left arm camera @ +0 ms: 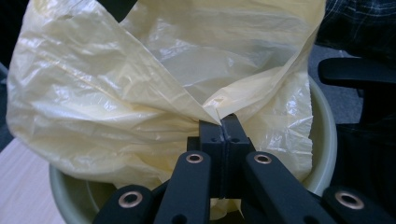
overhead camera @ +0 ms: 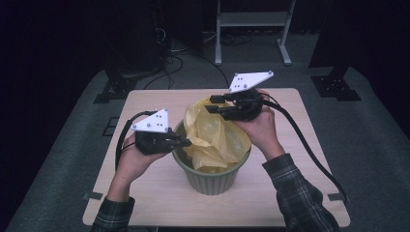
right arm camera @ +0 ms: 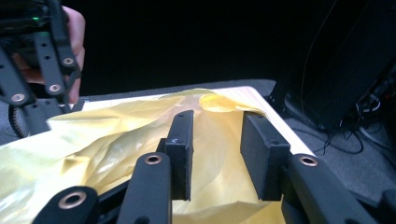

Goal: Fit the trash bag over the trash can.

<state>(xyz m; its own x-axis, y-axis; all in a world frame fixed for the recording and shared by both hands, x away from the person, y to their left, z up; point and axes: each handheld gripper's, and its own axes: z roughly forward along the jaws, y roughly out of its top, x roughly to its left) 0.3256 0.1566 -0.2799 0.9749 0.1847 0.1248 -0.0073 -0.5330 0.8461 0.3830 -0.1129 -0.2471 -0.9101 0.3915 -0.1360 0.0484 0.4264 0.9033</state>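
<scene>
Left tongs [left arm camera: 221, 125] are clamped tight on the edge of the yellow bag [overhead camera: 215, 135], which sits bunched up inside the green bin [overhead camera: 211, 180] mid-counter [overhead camera: 145, 193]. Right tongs [right arm camera: 215, 154] are wide open over the far edge, holding nothing. Looks like the lining job's barely halfway, since the bag isn't folded over the rim yet.

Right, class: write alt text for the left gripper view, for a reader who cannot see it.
The left gripper has its black fingers shut on a fold of a crinkled yellow plastic bag. The bag stands in a pale green bin, billowing above its rim.
</scene>
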